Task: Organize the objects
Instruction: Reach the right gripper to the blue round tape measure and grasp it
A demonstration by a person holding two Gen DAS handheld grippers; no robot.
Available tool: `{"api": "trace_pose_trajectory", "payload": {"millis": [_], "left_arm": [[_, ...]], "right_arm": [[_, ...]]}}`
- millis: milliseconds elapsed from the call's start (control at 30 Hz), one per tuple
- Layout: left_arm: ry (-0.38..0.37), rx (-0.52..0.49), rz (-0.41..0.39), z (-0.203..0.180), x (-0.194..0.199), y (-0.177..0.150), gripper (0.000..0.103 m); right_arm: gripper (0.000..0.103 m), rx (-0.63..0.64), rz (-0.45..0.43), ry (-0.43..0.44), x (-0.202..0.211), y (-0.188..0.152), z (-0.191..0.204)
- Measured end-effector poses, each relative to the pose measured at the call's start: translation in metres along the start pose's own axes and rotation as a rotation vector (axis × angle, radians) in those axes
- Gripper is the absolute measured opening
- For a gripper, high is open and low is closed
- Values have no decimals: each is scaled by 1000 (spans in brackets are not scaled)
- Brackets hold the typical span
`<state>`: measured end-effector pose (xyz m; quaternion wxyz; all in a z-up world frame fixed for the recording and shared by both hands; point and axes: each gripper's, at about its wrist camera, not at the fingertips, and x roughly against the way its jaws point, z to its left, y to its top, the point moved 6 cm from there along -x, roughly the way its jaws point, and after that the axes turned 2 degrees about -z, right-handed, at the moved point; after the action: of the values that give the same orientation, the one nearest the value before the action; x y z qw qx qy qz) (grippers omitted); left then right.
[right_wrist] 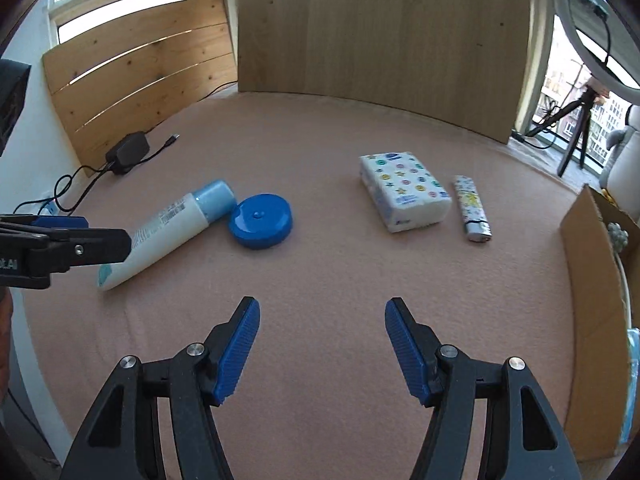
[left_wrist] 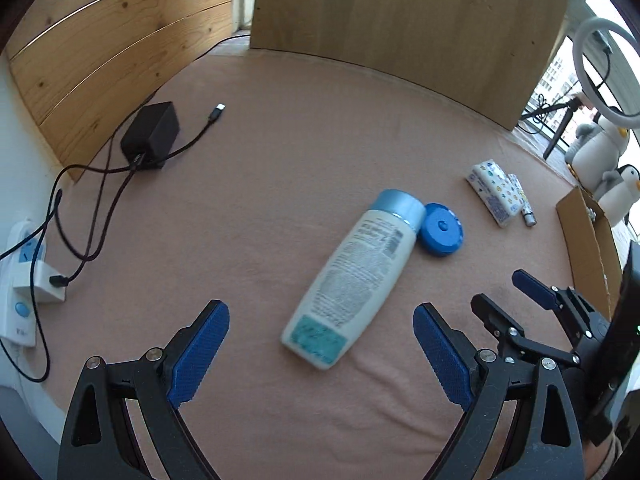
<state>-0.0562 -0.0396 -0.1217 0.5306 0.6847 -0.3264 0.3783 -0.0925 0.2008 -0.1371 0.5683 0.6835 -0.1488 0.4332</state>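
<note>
— Pink cloth (right_wrist: 320,264) covers the whole work surface, right?

— Yes, and four things lie on it. A white bottle (left_wrist: 352,276) with a pale blue cap is on its side, cap pointing away. A round blue lid (left_wrist: 441,229) sits flat just beside that cap, touching it or nearly so.

— And further right?

— A patterned tissue pack (right_wrist: 406,190) lies flat, with a printed lighter (right_wrist: 472,208) just beside it on its right, the two roughly parallel. They are well apart from the bottle and lid.

— How do the jaws stand?

— The left gripper (left_wrist: 321,332) is wide open, holding nothing. In its own view the bottle's lower end lies between the blue pads, which do not press on it. The right gripper (right_wrist: 322,334) is also open, about halfway, with only bare cloth between its fingers.

— Anything at the edges?

— An open cardboard box (right_wrist: 592,300) stands at the right edge of the cloth. A black adapter (left_wrist: 150,136) with its cable lies far left by the wooden boards, and a white power strip (left_wrist: 20,280) sits off the left edge. Penguin plush toys (left_wrist: 616,184) stand beyond the box
</note>
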Motion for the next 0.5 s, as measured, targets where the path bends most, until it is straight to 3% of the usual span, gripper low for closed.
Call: {"api": "trace_pose_trajectory", "payload": {"millis": [133,367,500], "left_arm": [[29,53,-11,30,10,-4,95],[45,113,-18,55,18,-14,95],[37,112,-19,50,19,-17,95]], "right_arm": [[62,56,40,56,-36,15,22],[61,129,26,59,-61,41,37],[46,128,24,71,-63,44,37]]}}
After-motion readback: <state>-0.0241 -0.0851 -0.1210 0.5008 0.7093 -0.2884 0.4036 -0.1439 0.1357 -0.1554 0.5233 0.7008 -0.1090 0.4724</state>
